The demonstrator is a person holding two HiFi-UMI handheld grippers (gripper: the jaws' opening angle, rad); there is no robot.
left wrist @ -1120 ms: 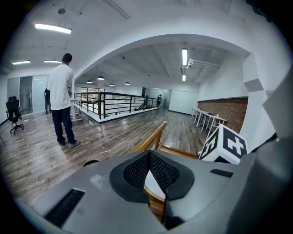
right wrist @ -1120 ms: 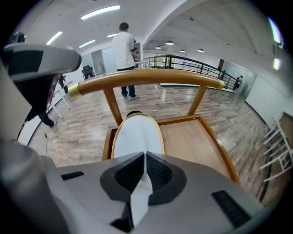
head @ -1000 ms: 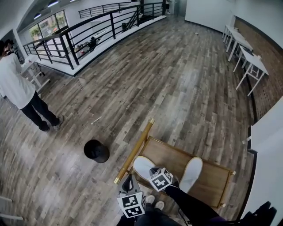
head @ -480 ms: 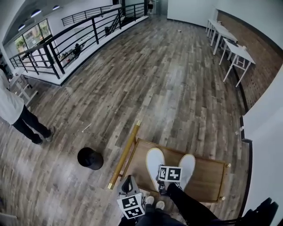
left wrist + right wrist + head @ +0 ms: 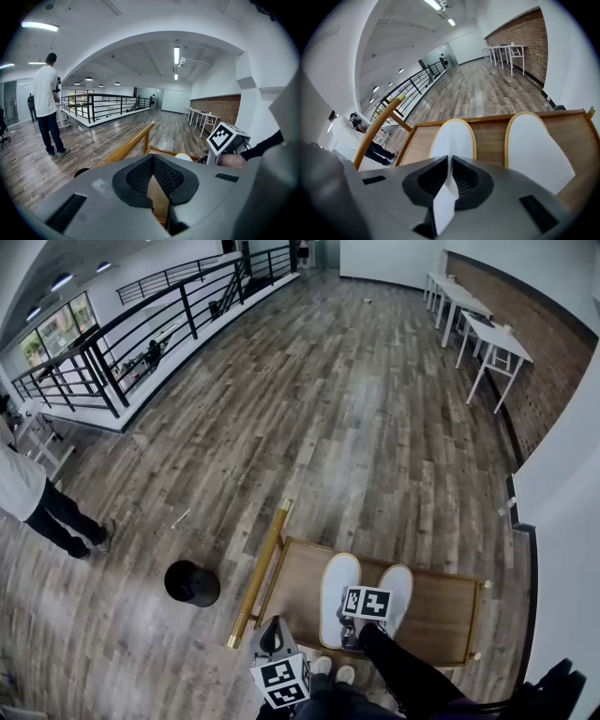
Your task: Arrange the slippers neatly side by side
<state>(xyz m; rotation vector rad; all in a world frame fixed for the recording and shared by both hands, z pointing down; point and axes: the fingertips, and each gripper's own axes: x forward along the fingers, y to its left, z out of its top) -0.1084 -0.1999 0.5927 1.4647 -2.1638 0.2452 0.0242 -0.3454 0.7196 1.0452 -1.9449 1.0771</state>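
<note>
Two white slippers with tan rims lie side by side, toes away from me, on a low wooden platform (image 5: 441,615). The left slipper (image 5: 337,596) (image 5: 452,138) has its heel edge pinched in my right gripper (image 5: 352,626) (image 5: 450,159), which is shut on it. Close beside it lies the right slipper (image 5: 397,589) (image 5: 536,150), free of both grippers. My left gripper (image 5: 274,626) (image 5: 152,159) hangs shut and empty over the platform's near left corner. In the left gripper view only a slipper toe (image 5: 184,158) shows.
A gold rail (image 5: 258,577) runs along the platform's left side. A black round object (image 5: 192,583) sits on the plank floor to the left. A person (image 5: 28,493) stands at far left by the black railing (image 5: 141,334). White tables (image 5: 487,334) line the brick wall at right.
My right gripper has swung the left slipper rightward, from angled and apart to parallel and close to the right slipper. The left gripper has stayed near the platform corner.
</note>
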